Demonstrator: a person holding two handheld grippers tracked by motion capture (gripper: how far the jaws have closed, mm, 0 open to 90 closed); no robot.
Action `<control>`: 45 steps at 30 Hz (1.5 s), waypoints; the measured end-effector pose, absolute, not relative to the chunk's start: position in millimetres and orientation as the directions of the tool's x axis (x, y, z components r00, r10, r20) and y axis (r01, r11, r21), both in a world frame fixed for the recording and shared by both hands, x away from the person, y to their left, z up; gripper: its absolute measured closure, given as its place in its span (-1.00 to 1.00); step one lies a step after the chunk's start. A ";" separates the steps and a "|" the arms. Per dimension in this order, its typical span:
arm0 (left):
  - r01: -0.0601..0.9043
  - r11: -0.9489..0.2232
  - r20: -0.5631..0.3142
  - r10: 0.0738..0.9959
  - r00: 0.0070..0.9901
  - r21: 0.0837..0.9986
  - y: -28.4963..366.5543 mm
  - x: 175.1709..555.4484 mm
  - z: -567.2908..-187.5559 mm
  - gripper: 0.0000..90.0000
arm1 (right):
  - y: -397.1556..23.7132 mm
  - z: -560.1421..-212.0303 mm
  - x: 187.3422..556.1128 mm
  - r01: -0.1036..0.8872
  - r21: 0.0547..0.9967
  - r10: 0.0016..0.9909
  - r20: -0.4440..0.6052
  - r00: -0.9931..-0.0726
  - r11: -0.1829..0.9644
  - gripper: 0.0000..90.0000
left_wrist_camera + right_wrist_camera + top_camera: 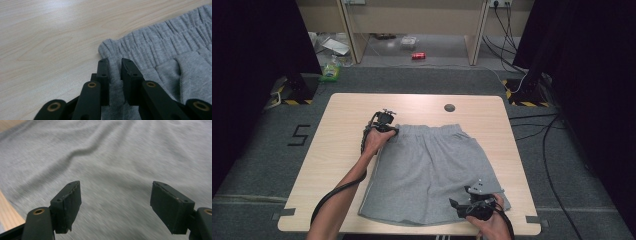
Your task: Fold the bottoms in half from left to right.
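1. A pair of grey shorts (pixel 432 170) lies spread flat on the light wooden table (pixel 342 150), waistband toward twelve o'clock, leg hems toward six.
2. The left gripper (pixel 388 129) sits at the waistband's corner, at about ten o'clock on the garment. In the left gripper view (pixel 115 67) its jaws have pinched a ridge of the grey cloth just below the elastic waistband (pixel 160 37); the fabric bunches up between the pads.
3. The right gripper (pixel 457 205) hovers over the hem of the right-hand leg, at about five o'clock. In the right gripper view (pixel 116 202) its jaws stand wide apart above the cloth, nothing between them.
4. A small dark round cap (pixel 449 107) sits in the tabletop at twelve o'clock, just beyond the waistband.
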State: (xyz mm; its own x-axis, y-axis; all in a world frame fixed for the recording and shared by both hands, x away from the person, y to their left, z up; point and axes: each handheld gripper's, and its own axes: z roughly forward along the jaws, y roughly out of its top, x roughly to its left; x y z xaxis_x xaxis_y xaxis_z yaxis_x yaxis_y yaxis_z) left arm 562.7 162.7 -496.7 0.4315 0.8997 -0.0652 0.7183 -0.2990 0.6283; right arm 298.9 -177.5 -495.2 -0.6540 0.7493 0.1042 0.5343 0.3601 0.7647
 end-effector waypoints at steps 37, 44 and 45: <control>0.704 -0.293 -0.071 0.896 0.439 0.647 165.1 563.0 -499.2 0.72 | 33.5 -495.0 296.0 0.320 0.782 0.444 0.061 -0.894 0.535 -0.36; 0.706 -0.285 -0.083 0.895 0.438 0.648 166.4 563.5 -499.6 0.72 | 49.4 -498.7 293.2 0.309 0.774 0.420 0.062 -0.905 0.553 -0.34; 0.706 -0.285 -0.083 0.895 0.438 0.649 166.4 563.4 -499.6 0.72 | 54.5 -500.4 292.9 0.302 0.772 0.413 0.057 -0.909 0.559 -0.33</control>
State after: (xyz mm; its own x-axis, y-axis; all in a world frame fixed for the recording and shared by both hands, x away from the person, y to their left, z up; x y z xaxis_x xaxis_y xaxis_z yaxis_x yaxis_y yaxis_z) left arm 563.4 166.4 -499.6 0.4376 0.8953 -0.0831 0.7056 -0.2847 0.6489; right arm 292.9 54.5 -500.4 -0.9091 0.4127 0.0567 0.3021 0.5595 0.7719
